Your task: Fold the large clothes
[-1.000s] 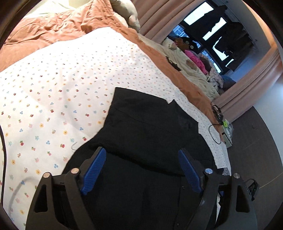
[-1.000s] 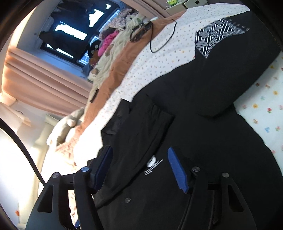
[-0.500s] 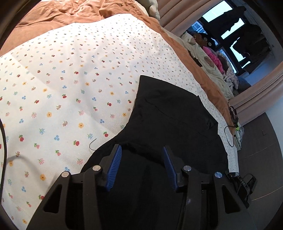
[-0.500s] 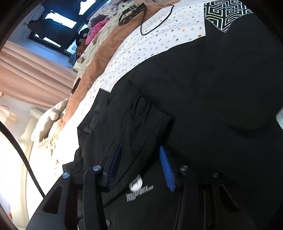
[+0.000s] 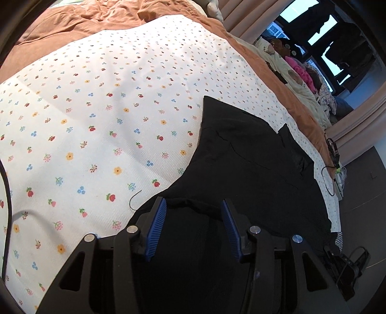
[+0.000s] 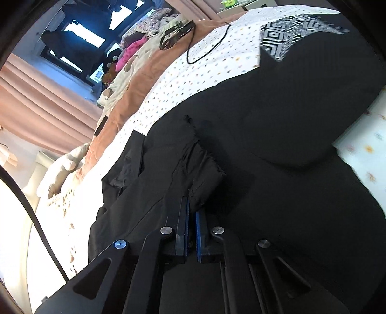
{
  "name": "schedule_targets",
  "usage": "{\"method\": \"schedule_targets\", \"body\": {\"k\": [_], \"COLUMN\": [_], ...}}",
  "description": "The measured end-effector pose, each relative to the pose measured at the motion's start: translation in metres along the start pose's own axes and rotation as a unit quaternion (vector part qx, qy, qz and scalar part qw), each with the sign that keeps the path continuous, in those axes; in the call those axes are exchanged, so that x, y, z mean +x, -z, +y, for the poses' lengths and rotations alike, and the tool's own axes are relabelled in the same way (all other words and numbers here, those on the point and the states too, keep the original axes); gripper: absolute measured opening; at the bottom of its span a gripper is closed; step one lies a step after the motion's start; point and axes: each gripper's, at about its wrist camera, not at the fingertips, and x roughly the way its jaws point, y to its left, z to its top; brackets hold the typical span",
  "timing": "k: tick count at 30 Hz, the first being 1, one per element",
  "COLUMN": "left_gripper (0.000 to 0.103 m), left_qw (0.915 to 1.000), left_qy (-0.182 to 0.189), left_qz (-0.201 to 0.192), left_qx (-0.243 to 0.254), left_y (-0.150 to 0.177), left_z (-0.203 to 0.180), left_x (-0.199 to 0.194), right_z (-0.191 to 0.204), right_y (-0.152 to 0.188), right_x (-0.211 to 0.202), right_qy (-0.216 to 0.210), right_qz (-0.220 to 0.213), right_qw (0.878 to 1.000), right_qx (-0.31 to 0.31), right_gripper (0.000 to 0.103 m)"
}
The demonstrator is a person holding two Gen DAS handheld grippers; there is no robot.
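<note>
A large black garment (image 5: 241,169) lies spread on the flowered white bedsheet (image 5: 96,120). My left gripper (image 5: 193,210) sits low over its near edge. The jaws are closing, a ridge of the black cloth lies between the blue pads (image 5: 156,222), and a gap still shows beside each. In the right wrist view the same black garment (image 6: 289,120) fills most of the frame, with a black-and-white patterned patch (image 6: 284,36) at its far end. My right gripper (image 6: 191,212) is shut on a raised fold of the cloth (image 6: 205,169).
An orange-brown blanket (image 5: 84,21) covers the far part of the bed. Piled clothes (image 5: 301,72) lie by the window and the pink curtains (image 6: 36,101). A thin black cable (image 6: 205,48) crosses the sheet, and a stuffed toy (image 6: 62,166) lies at the bed's end.
Both grippers dropped closer to the garment. The left jaws narrowed around its edge. The right jaws went from wide apart to pinched together on a fold of the black cloth.
</note>
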Motion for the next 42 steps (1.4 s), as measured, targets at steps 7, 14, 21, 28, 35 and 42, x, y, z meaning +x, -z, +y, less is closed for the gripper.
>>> {"method": "schedule_targets", "body": {"k": [7, 14, 21, 28, 35, 42], "left_gripper": [0.043, 0.043, 0.043, 0.063, 0.074, 0.074], "left_qw": [0.9999, 0.9997, 0.9997, 0.9979, 0.9954, 0.9934], "left_qy": [-0.011, -0.02, 0.018, 0.056, 0.07, 0.076], "left_qz": [0.002, 0.007, -0.01, -0.028, -0.038, -0.031], "left_qx": [0.007, 0.008, -0.013, 0.012, 0.053, 0.081], "left_y": [0.0, -0.002, -0.007, 0.0, 0.016, 0.03], "left_z": [0.001, -0.001, -0.004, -0.032, -0.059, -0.08], "left_x": [0.002, 0.004, -0.025, -0.06, -0.082, -0.081], "right_z": [-0.007, -0.007, -0.024, -0.032, -0.055, -0.096], "right_y": [0.014, -0.004, -0.018, -0.031, -0.052, -0.063], "right_x": [-0.014, -0.007, -0.032, -0.098, -0.152, -0.178], "right_qy": [0.017, 0.034, -0.01, 0.004, 0.036, 0.049], "right_qz": [0.013, 0.038, 0.048, -0.017, -0.087, -0.123], "right_qw": [0.999, 0.998, 0.995, 0.997, 0.994, 0.988], "right_qx": [0.024, 0.036, 0.092, 0.071, 0.059, 0.086], "right_gripper": [0.001, 0.002, 0.057, 0.074, 0.073, 0.069]}}
